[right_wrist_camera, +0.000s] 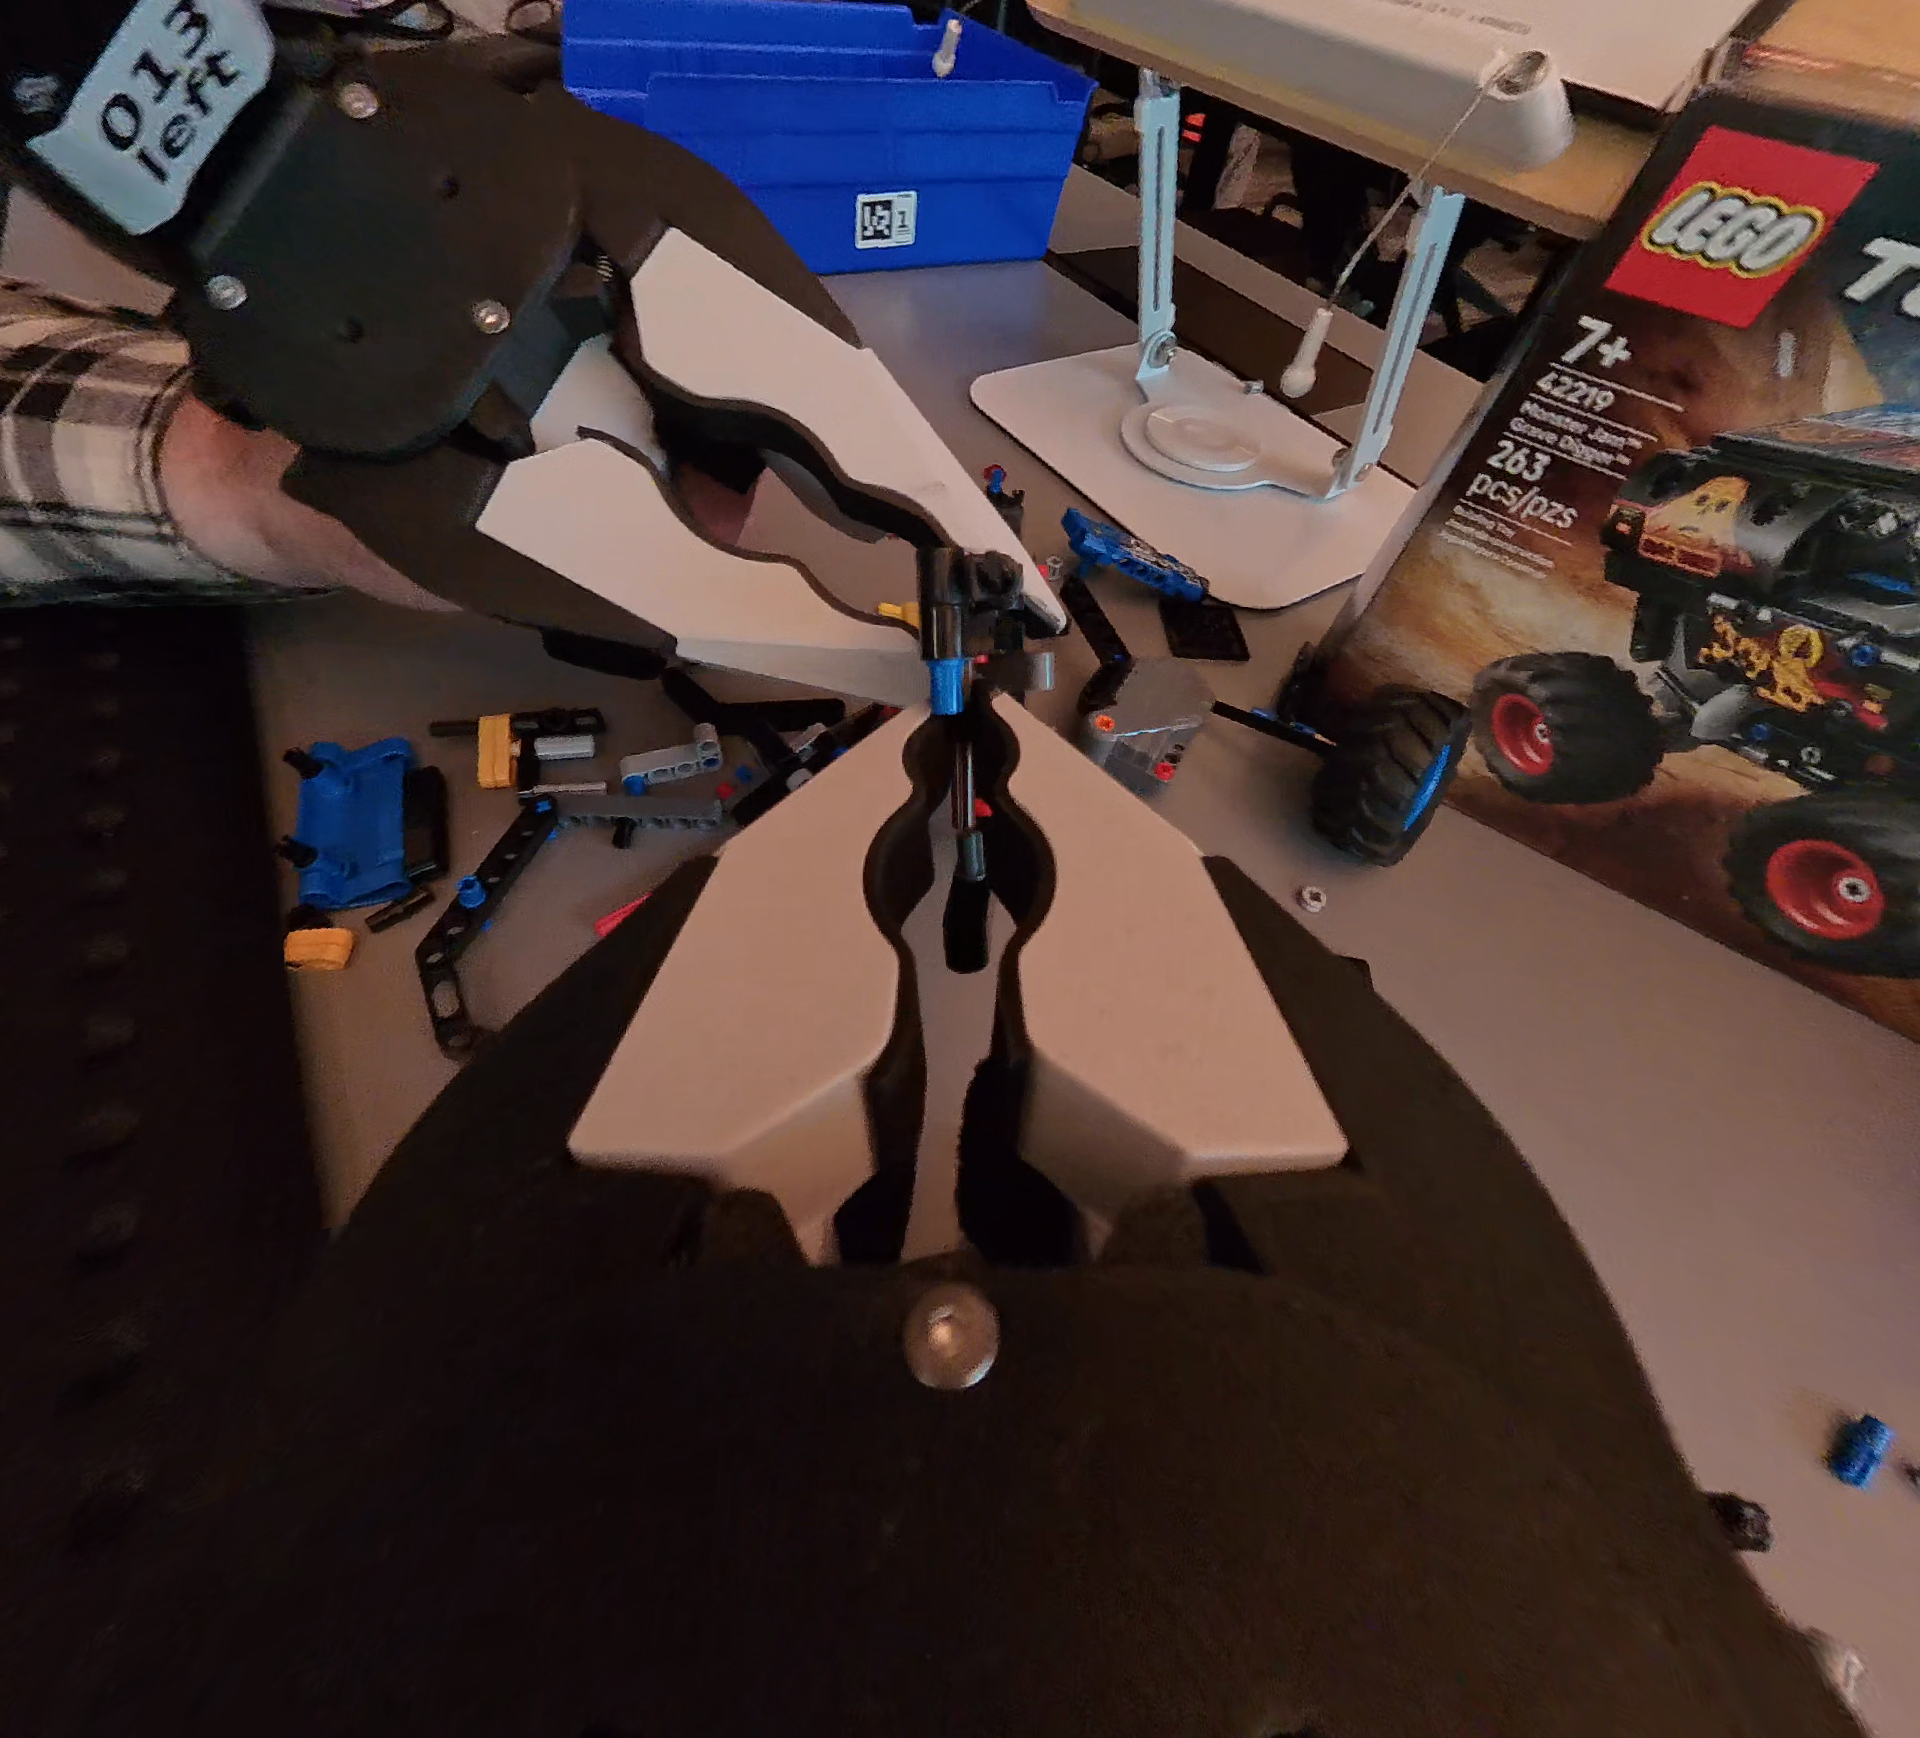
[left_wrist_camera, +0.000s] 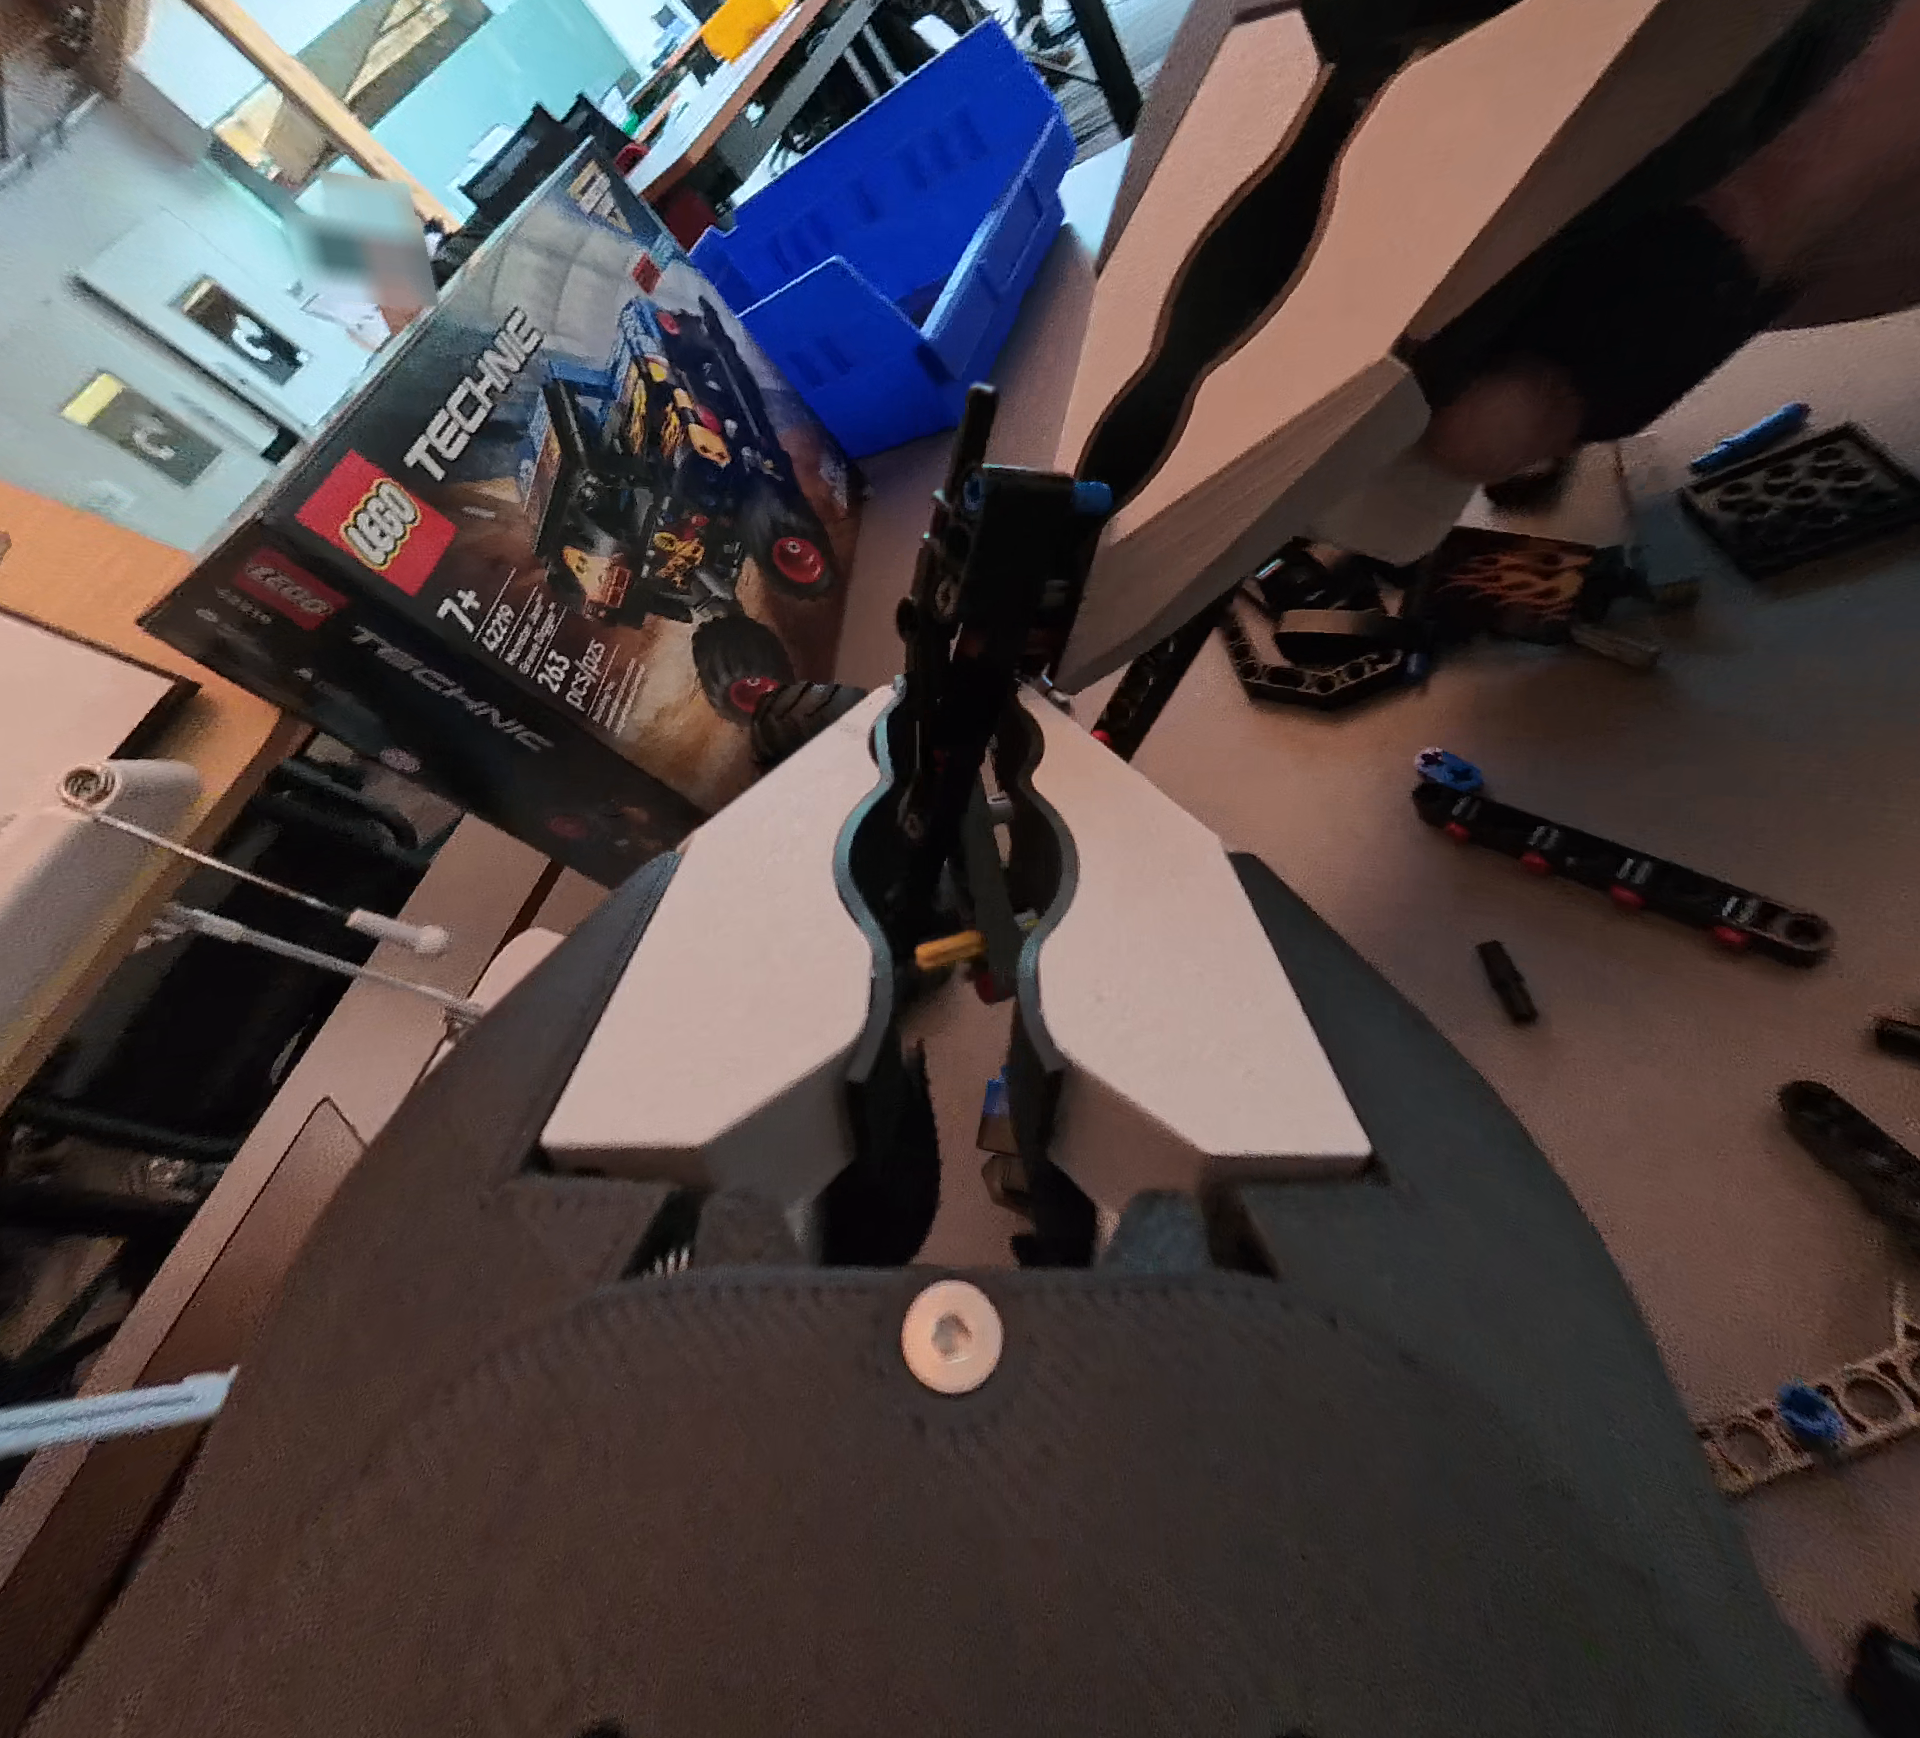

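Note:
My left gripper (left_wrist_camera: 956,701) is shut on a black toy-brick assembly (left_wrist_camera: 951,566) with red, yellow and blue pins, which stands up between its fingers. In the right wrist view the left gripper (right_wrist_camera: 987,639) comes in from the upper left, holding that assembly (right_wrist_camera: 971,592) above the grey table (right_wrist_camera: 1558,1117). My right gripper (right_wrist_camera: 951,712) is shut on a slim black rod with a blue end (right_wrist_camera: 945,680). The blue end touches the underside of the assembly. In the left wrist view the right gripper (left_wrist_camera: 1086,525) reaches in from the upper right, tips against the assembly.
A toy-set box (right_wrist_camera: 1662,545) stands at the right, a black wheel (right_wrist_camera: 1382,784) beside it. Blue bins (right_wrist_camera: 831,119) sit behind, with a white stand (right_wrist_camera: 1195,462) holding a sheet. Loose parts lie about: a black beam with red pins (left_wrist_camera: 1621,878), a blue piece (right_wrist_camera: 353,815). Both grippers' tips are close together, under 4 cm apart.

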